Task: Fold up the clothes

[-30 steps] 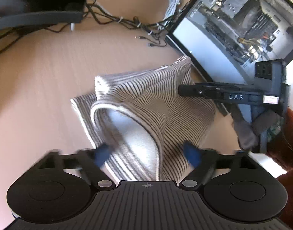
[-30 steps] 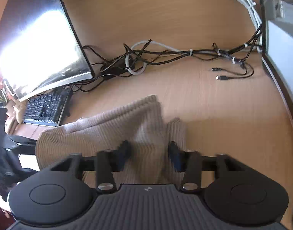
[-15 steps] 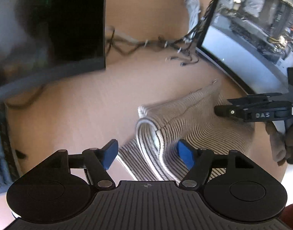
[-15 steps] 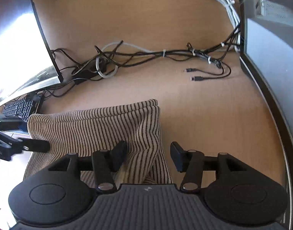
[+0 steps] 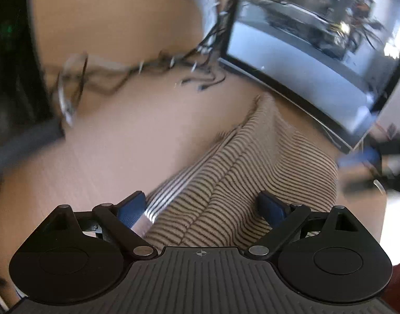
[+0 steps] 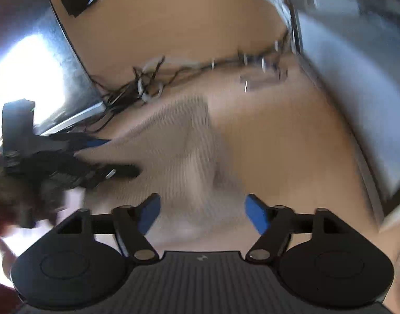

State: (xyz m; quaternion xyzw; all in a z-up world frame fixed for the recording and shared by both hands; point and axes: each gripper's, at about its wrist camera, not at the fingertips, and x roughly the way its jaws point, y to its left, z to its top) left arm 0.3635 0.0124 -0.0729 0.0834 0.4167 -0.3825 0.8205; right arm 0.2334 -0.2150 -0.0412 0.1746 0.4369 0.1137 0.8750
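We see the beige knitted garment with dark stripes [image 5: 242, 172] lying bunched on the light wooden table [image 5: 116, 157], at 12 o'clock of the left gripper [image 5: 202, 206]. Its jaws stand wide, with the fabric between them and nothing clamped. In the right wrist view, the right gripper [image 6: 202, 214] likewise holds its jaws wide over the same garment [image 6: 184, 151]; the view is blurred. A tangle of black and white cables [image 5: 153, 65] lies at 11 o'clock, and a dark-framed monitor [image 5: 304, 52] stands at 2 o'clock.
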